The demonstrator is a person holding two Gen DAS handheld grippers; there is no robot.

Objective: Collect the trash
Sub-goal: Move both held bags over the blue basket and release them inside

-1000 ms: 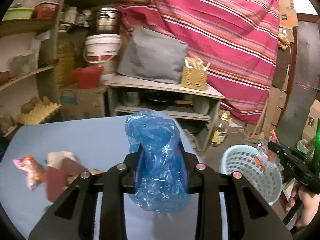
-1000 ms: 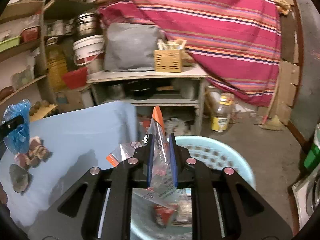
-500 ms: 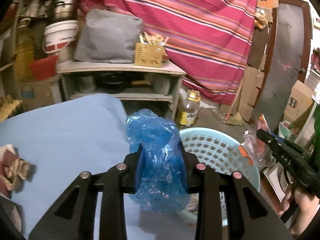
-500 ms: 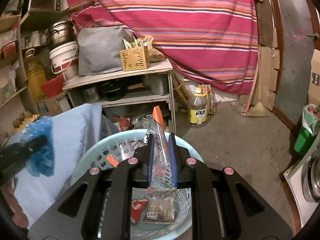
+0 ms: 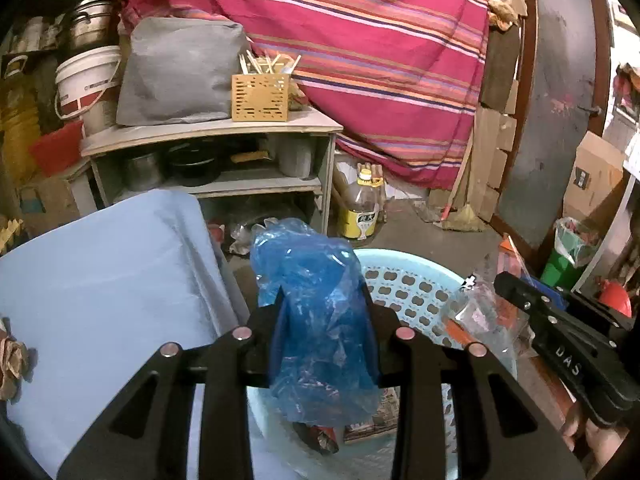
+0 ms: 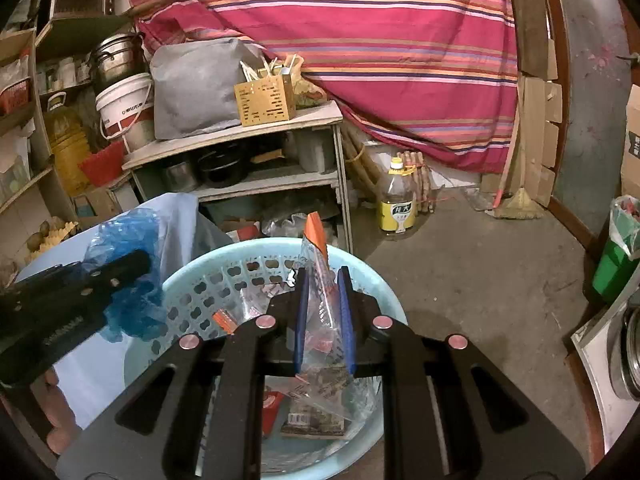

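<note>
My left gripper (image 5: 322, 300) is shut on a crumpled blue plastic bag (image 5: 316, 320) and holds it over the near rim of a light blue perforated basket (image 5: 416, 284). My right gripper (image 6: 322, 280) is shut on a clear plastic wrapper with an orange corner (image 6: 318, 268) and holds it above the same basket (image 6: 224, 256). Wrappers and a small packet (image 6: 316, 416) lie in the basket. In the right wrist view the left gripper (image 6: 136, 264) with the blue bag (image 6: 128, 304) is at the basket's left rim. In the left wrist view the right gripper (image 5: 500, 280) is at the right.
A table with a light blue cloth (image 5: 104, 280) stands left of the basket, with brown scraps (image 5: 10, 364) at its left edge. Behind are a wooden shelf unit (image 5: 224, 132), an oil bottle (image 6: 396, 204) on the concrete floor and a green bin (image 6: 616, 260) at the right.
Both grippers have moved right, away from the table, and now hold their trash over the basket. The grips have not changed.
</note>
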